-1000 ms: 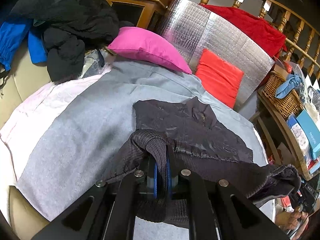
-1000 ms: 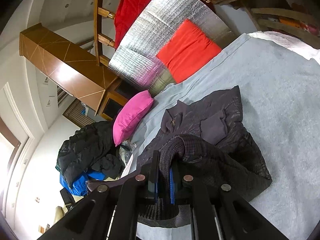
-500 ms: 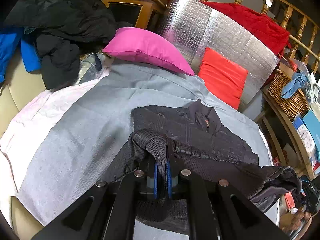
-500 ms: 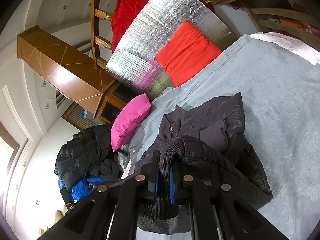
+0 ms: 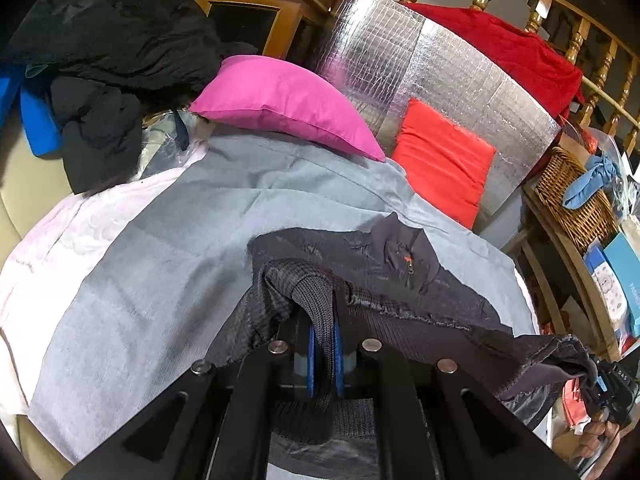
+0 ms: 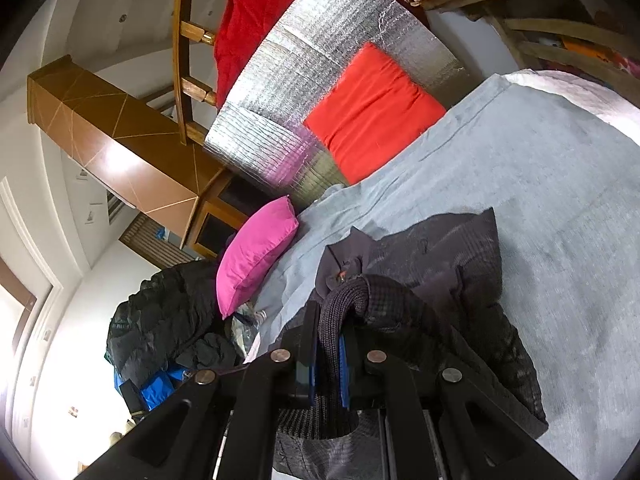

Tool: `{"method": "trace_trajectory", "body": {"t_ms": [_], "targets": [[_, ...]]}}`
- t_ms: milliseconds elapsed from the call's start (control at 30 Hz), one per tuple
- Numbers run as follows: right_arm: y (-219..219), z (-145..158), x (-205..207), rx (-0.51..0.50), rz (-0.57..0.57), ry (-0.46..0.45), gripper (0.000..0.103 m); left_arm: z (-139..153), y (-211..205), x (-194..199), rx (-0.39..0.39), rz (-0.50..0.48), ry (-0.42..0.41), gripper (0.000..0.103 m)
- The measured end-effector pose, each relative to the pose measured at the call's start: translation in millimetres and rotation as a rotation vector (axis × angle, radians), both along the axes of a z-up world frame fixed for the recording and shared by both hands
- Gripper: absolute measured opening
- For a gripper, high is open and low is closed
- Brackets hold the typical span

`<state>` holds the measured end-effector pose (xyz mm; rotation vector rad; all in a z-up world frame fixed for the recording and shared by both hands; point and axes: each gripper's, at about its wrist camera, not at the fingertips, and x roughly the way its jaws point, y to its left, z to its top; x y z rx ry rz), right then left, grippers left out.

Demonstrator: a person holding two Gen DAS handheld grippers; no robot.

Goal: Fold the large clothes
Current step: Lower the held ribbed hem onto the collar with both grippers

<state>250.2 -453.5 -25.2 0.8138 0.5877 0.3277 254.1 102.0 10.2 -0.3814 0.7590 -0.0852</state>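
Note:
A dark grey zip-neck jacket [image 5: 384,264] lies on a grey sheet [image 5: 168,264], collar toward the pillows. It also shows in the right wrist view [image 6: 444,264]. My left gripper [image 5: 324,344] is shut on the jacket's ribbed hem, lifted over the garment's body. My right gripper [image 6: 328,356] is shut on the ribbed hem at the other corner. The right gripper [image 5: 604,384] also shows at the lower right of the left wrist view, holding the stretched hem. The fabric hides the fingertips.
A pink pillow [image 5: 288,100] and a red cushion [image 5: 440,160] lean at the bed's head against a silver foil panel [image 5: 420,64]. A pile of dark coats [image 5: 108,48] sits far left. A wicker basket [image 5: 576,200] and shelves stand to the right.
Both grippers have carried the hem forward over the jacket toward the collar. The folded edge now lies closer to the zip neck.

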Motion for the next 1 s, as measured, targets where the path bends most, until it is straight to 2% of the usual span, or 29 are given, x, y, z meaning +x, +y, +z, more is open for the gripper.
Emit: {"method": "trace_trajectory", "body": {"t_ms": [433,667,1000], "targets": [[0.1,11.1,48.0,-0.033,-0.018,0.024,0.008,5.9,-6.4,45.6,-0.004,-0.010,0.008,0.008],[-2.1,10.0,74.1,-0.047,-0.023,0.046,0.008,2.7,-12.7,71.3,0.020,-0.022,0.007,0.008],[-2.9,5.3,110.2,-0.093,-0.035,0.102,0.008,-4.2,-16.5,108.0,0.013,-0.019,0.025,0.008]]}}
